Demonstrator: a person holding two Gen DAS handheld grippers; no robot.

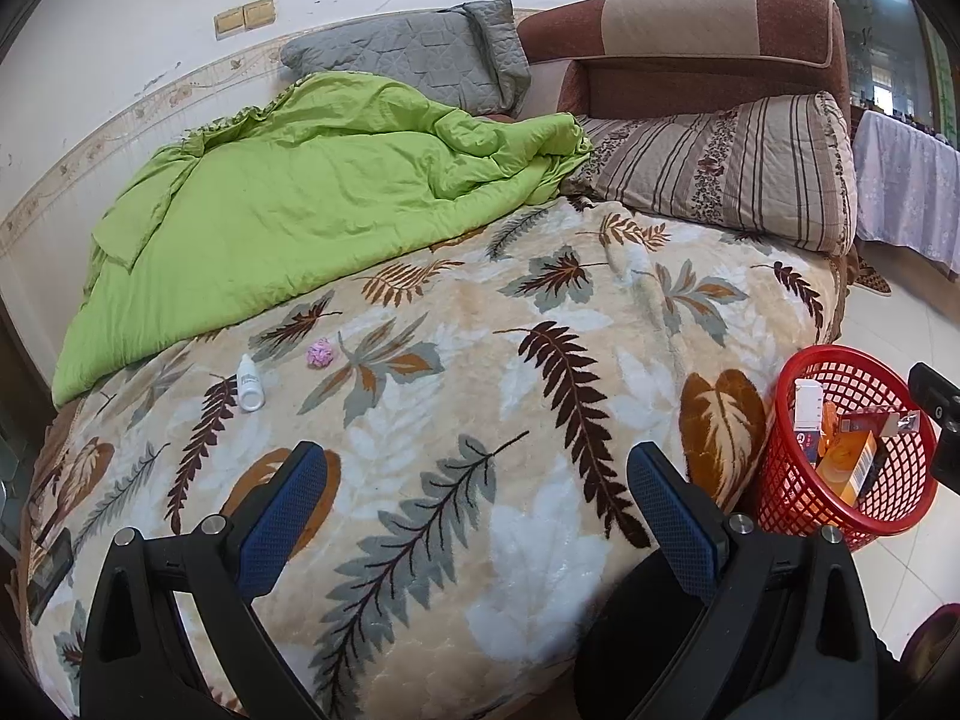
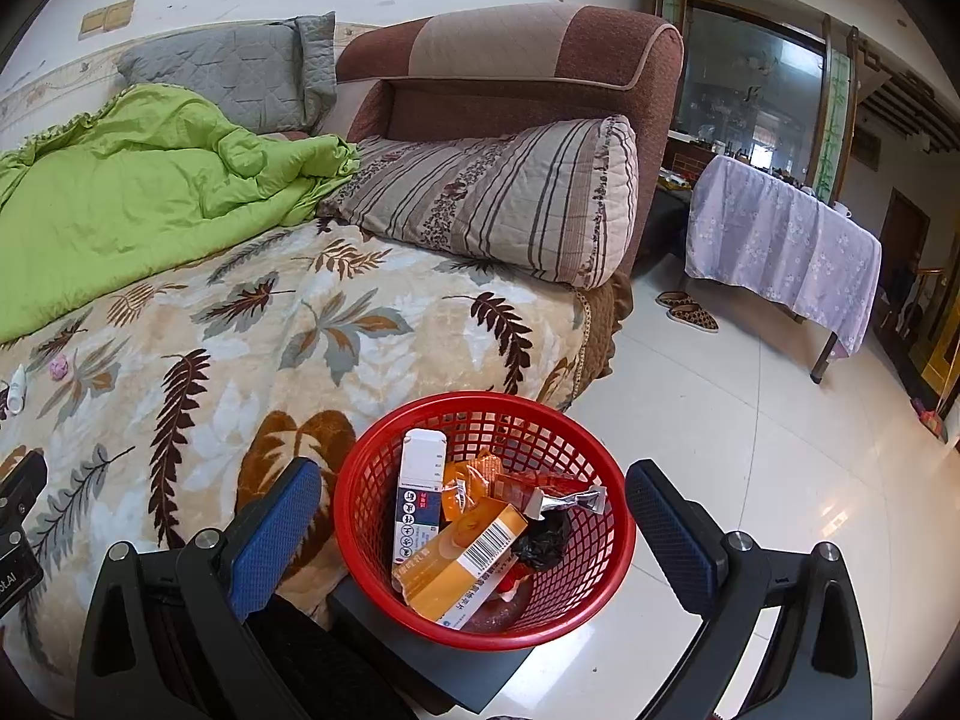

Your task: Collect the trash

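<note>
Overhead, both tongs hang with their blue-padded fingers spread wide and nothing between them. The left tongs (image 1: 477, 495) hover above the leaf-patterned blanket (image 1: 540, 360) that covers the bed, while the right tongs (image 2: 474, 516) sit above the red mesh basket (image 2: 591, 588), which rests on a dark flat platform at the bed's edge, over the white tiled floor (image 2: 750, 450). Inside the basket lie an orange carton (image 2: 462, 564) with a barcode, a white and blue box (image 2: 417, 498) leaning on the rim, crumpled orange wrappers (image 2: 465, 483), a silver foil wrapper (image 2: 570, 501) and a wad of black plastic (image 2: 543, 540). Two pieces of trash remain on the blanket, well apart from the basket: a small white bottle (image 1: 249, 384) lying on its side and, just beside it, a crumpled pink ball (image 1: 320, 353). Both lie near the edge of a rumpled green quilt (image 1: 300, 198). Farther back, a striped pillow (image 1: 738, 174) leans against the brown upholstered headboard (image 1: 708, 36), with a grey quilted pillow (image 1: 414, 54) against the wall. Off to the right, a tabletop draped in a lilac floral cloth (image 2: 780, 252) stands with a pair of slippers (image 2: 687, 310) on the floor close by.
</note>
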